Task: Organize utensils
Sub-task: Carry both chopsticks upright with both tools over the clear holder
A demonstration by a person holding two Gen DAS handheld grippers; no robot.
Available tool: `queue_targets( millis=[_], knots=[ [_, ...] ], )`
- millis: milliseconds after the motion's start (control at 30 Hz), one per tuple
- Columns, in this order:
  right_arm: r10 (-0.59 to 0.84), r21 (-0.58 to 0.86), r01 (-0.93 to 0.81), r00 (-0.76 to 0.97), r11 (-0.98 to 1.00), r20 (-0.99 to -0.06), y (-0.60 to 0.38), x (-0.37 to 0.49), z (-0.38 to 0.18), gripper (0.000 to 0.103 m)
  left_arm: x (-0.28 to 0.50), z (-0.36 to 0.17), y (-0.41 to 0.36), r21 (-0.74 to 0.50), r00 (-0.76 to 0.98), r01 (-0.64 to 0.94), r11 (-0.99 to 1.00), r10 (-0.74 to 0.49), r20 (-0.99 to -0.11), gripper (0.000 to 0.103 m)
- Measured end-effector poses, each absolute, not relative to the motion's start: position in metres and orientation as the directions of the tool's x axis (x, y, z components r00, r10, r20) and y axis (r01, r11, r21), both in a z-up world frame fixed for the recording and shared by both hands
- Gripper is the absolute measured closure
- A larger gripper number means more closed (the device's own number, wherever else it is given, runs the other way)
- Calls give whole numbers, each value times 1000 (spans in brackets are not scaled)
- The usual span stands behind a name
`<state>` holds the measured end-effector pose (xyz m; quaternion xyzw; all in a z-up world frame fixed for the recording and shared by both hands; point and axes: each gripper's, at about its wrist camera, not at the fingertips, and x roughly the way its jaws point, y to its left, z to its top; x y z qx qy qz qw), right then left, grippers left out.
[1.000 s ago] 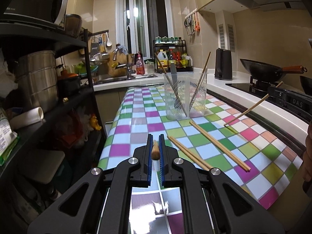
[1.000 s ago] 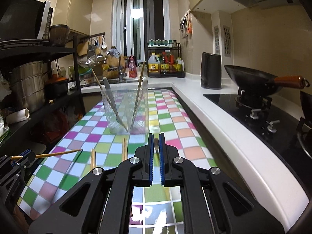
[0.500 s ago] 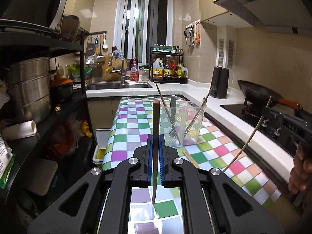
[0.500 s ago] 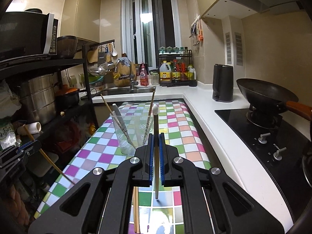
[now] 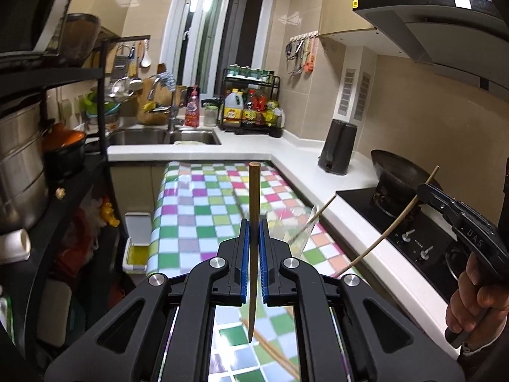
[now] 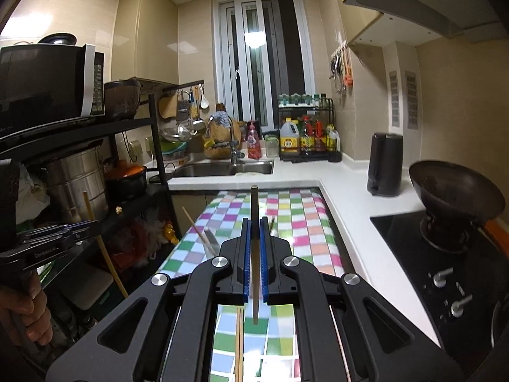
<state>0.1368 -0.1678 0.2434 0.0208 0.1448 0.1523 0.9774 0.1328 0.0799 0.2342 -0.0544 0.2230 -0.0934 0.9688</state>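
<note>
The left gripper (image 5: 254,242) pinches a wooden chopstick (image 5: 254,222) upright between its blue pads, tip pointing down above the checkered worktop (image 5: 203,210). The right gripper (image 6: 254,242) likewise clamps a second chopstick (image 6: 254,222) held vertical. Beyond them a clear plastic cup (image 5: 300,232) stands on the worktop with chopsticks leaning inside. More chopsticks (image 6: 239,343) lie flat on the cloth below the right gripper.

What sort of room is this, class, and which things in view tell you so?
A home kitchen, most likely: a steel sink with a tap, a wok on a black hob, and a rack of sauce bottles.
</note>
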Motion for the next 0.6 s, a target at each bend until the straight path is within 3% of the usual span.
queue_targets(
  millis=[367, 600],
  knots=[
    [322, 79, -313, 934, 946, -157, -152, 196, 305, 98, 231, 294, 47, -189, 901, 267, 945, -314, -300, 97],
    [317, 102, -302, 925, 948, -211, -141, 253, 283, 98, 290, 262, 36, -187, 900, 235, 954, -286, -328, 97]
  ],
)
